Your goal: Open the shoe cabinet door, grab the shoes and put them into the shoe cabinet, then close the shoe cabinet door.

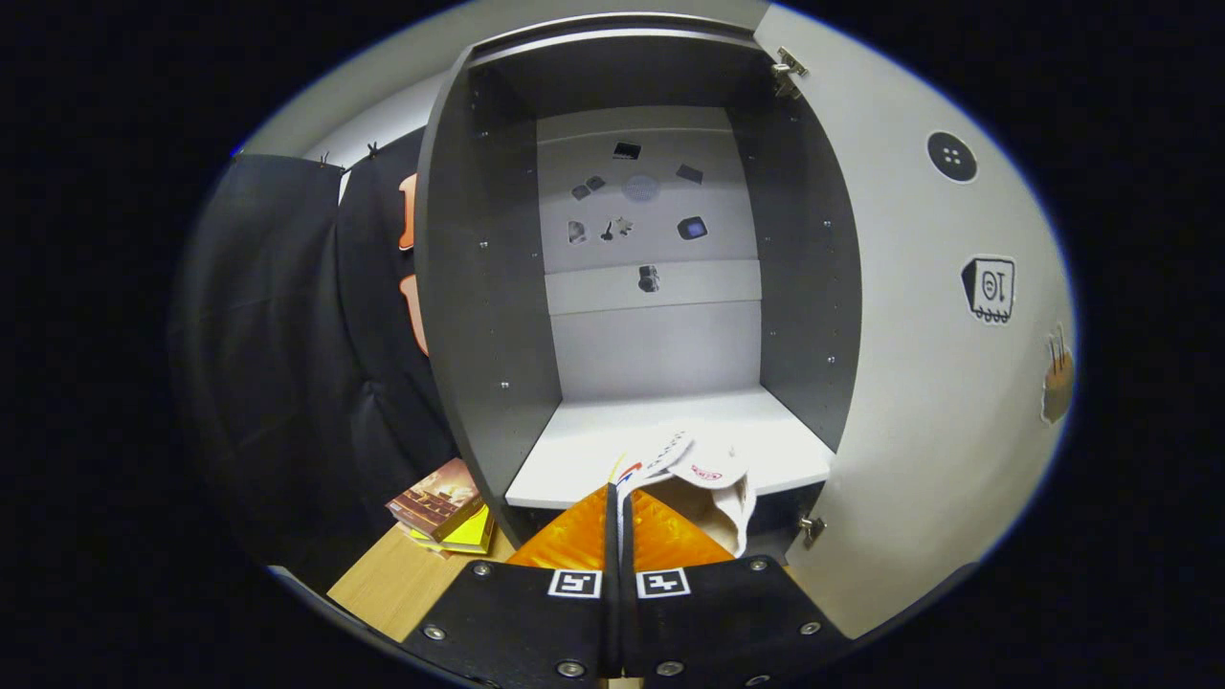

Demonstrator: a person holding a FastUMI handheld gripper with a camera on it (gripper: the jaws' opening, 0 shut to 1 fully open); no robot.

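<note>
Down at the bottom centre of the frame the hand-held gripper (615,498) is working with its fingers drawn almost together, only a thin slit showing between them, and they are pinching the shoe (706,483) by a strip of its upper, so the shoe is hanging just ahead of the fingertips, a pale slipper-like thing drooping off to the right of them. To the lower left the wooden counter (402,574) is carrying a small stack of books (442,505), lying just beside the cabinet's left wall. Further out, the shoe is sitting right over the front lip of the white shelf (593,450) inside the shoe cabinet (478,287); whether it is touching the shelf I cannot tell. The cabinet door (938,364) is standing swung wide on the right side of the frame, stickers on its inner face, so the opening step looks done and the grab too. By my reading the placing is under way: the shoe needs carrying deeper and letting go, and closing the door is left. At the far centre the back panel (641,201) is showing more small stickers.
</note>
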